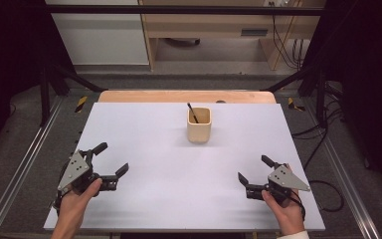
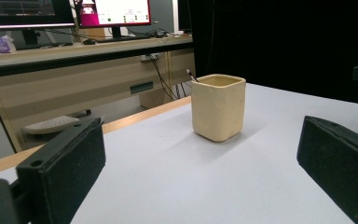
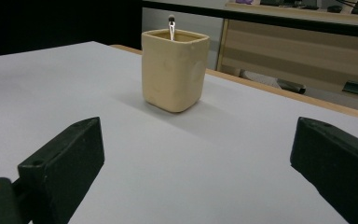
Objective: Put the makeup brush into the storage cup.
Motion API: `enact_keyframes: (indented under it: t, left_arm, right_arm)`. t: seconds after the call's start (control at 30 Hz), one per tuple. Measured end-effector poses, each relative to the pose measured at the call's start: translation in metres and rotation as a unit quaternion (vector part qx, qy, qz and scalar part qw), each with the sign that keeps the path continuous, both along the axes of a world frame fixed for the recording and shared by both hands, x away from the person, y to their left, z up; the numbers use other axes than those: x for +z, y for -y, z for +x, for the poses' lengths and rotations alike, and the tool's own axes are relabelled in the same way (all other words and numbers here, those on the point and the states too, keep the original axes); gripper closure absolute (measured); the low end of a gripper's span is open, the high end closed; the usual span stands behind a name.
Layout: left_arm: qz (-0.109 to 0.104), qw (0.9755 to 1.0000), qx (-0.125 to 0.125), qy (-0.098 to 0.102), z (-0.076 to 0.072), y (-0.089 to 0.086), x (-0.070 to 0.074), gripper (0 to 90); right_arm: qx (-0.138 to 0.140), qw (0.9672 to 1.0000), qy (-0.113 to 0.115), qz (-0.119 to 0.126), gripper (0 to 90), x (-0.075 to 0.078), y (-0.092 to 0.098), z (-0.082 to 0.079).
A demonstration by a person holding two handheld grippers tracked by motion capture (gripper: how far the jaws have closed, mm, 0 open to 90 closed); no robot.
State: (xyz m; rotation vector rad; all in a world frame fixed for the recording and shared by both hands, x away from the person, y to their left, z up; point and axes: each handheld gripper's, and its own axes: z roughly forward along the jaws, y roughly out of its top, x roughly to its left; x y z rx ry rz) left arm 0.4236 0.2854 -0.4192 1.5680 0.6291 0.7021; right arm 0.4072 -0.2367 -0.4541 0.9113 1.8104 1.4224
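Cup (image 1: 199, 125) stands upright on the tabletop (image 1: 154, 149), toward its far edge and about midway across. Beige, squarish, open-topped. A thin dark pen (image 1: 192, 112) leans inside it, tip poking above the rim on the side away from the person; in the right gripper view the pen (image 3: 171, 24) shows a pale tip just over the rim of the cup (image 3: 174, 70). Left gripper (image 1: 112, 159) sits well short of the cup, to the person's near left of it, jaws spread wide, nothing between them. Right gripper (image 1: 255, 170) sits likewise on the near right of the cup, jaws wide, empty. Both point inward toward the cup; in the left gripper view the cup (image 2: 218, 106) stands between the jaws but well off. Each hand grips its tool low over the tabletop. Judgement: pen already rests in the cup, nothing else loose near it, so the work reads either as finished with grippers at rest, or as not yet begun if the pen or cup is to be fetched. No contact with cup or pen now.
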Motion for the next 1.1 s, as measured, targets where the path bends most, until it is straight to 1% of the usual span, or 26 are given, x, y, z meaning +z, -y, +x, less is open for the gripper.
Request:
enact_keyframes:
  t: [0.17,0.4,0.47,0.6,0.7,0.73,0.87,0.97,1.07,1.1]
  left_arm:
    - [-0.002,1.0,0.003,0.003,-0.002,-0.007,-0.004,0.5]
    - [-0.004,0.9999,0.015,-0.001,-0.006,-0.017,-0.01,0.5]
    - [0.001,0.9999,0.014,-0.002,-0.008,-0.018,-0.012,0.5]
    - [0.007,0.9999,0.013,-0.006,-0.011,-0.02,-0.016,0.5]
    - [0.009,0.9998,0.012,-0.008,-0.013,-0.021,-0.019,0.4]
    - [0.007,0.9998,0.013,-0.009,-0.014,-0.022,-0.021,0.3]
    - [0.005,0.9998,0.017,-0.009,-0.019,-0.024,-0.022,0.3]
    - [0.007,0.9997,0.019,-0.011,-0.022,-0.023,-0.023,0.2]
    - [0.017,0.9997,0.017,-0.008,-0.025,-0.022,-0.023,0.0]
    - [0.016,0.9997,0.017,-0.008,-0.025,-0.022,-0.023,0.0]
  right_arm:
    - [-0.003,1.0,0.0,0.0,3.1,0.0,0.0,0.0]
    - [-0.005,1.0,0.0,0.003,3.0,0.0,0.002,0.0]
    - [-0.005,1.0,0.001,0.003,3.1,0.0,0.002,-0.001]
    - [-0.006,1.0,0.001,0.003,3.0,0.0,0.003,0.0]
    - [-0.007,1.0,0.001,0.004,3.0,0.0,0.004,0.0]
    - [-0.008,1.0,0.0,0.004,3.0,0.0,0.004,0.0]
    - [-0.011,0.9999,0.001,0.005,2.8,0.0,0.006,0.0]
    - [-0.012,0.9999,0.001,0.003,2.7,-0.001,0.008,0.001]
    - [-0.014,0.9999,0.002,0.006,2.7,-0.001,0.008,0.001]
    - [-0.014,0.9999,0.003,0.006,2.7,0.0,0.009,0.0]
